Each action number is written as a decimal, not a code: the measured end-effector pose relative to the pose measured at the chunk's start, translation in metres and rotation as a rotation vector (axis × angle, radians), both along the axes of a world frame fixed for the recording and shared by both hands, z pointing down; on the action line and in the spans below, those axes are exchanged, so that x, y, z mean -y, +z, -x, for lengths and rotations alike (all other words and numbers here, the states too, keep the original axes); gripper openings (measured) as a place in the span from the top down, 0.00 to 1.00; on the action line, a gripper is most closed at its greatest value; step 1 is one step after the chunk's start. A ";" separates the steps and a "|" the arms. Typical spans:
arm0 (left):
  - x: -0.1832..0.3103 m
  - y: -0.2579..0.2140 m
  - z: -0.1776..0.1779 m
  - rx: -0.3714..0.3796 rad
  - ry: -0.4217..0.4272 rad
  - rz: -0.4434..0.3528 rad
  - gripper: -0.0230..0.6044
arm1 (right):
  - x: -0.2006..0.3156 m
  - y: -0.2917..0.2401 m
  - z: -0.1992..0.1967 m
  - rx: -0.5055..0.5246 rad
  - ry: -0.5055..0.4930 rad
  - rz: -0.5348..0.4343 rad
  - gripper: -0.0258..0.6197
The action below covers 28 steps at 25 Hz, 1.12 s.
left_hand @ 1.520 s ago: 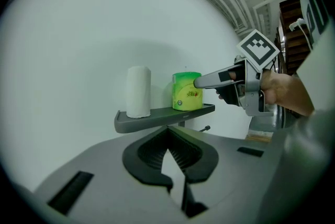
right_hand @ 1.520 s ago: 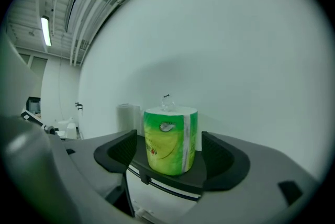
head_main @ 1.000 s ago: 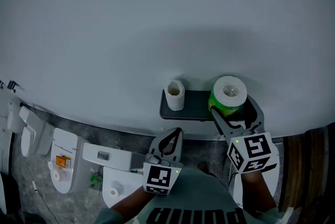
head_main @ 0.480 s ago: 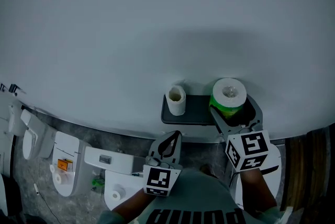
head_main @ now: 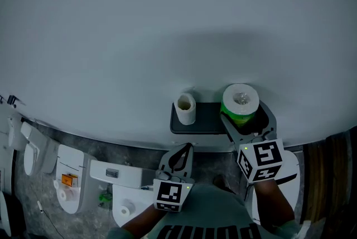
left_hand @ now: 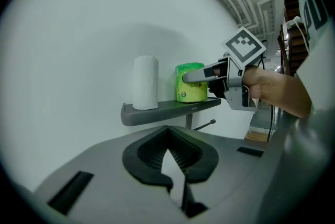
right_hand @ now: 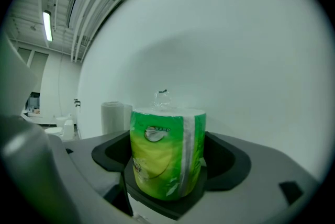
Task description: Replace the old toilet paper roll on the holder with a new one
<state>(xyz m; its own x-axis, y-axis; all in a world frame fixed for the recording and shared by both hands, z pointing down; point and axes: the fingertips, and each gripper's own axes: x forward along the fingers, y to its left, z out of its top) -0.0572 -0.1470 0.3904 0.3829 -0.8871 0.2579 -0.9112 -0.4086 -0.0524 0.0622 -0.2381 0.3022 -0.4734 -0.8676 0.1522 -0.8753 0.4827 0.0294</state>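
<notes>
"Where was the new roll?"

"Upright on the shelf, clamped in the right tongs. Its slick wrapper might have slipped, or a swing toppled the old roll nearby. The left tongs were closed, empty."

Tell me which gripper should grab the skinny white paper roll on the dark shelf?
Left, probably. The left gripper is empty and nearer the skinny white paper roll; the right gripper is clamped on the green plastic-wrapped roll.
</notes>
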 end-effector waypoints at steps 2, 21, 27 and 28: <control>0.000 0.003 0.000 -0.002 0.001 0.007 0.96 | -0.001 0.000 -0.001 0.011 0.002 -0.007 0.33; -0.001 0.020 -0.051 0.016 0.150 0.043 0.96 | -0.030 -0.016 -0.125 0.403 0.248 -0.014 0.33; 0.000 0.030 -0.063 0.023 0.189 0.069 0.96 | -0.039 0.007 -0.166 0.527 0.352 0.030 0.33; -0.001 0.032 -0.065 0.025 0.194 0.074 0.96 | -0.040 0.011 -0.171 0.546 0.366 0.041 0.33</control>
<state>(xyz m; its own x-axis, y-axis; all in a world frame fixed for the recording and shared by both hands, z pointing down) 0.0079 -0.1465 0.4220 0.5377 -0.7756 0.3307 -0.8137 -0.5800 -0.0374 0.2333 -0.1977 0.3134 -0.1675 -0.9858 0.0099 -0.8672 0.1426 -0.4770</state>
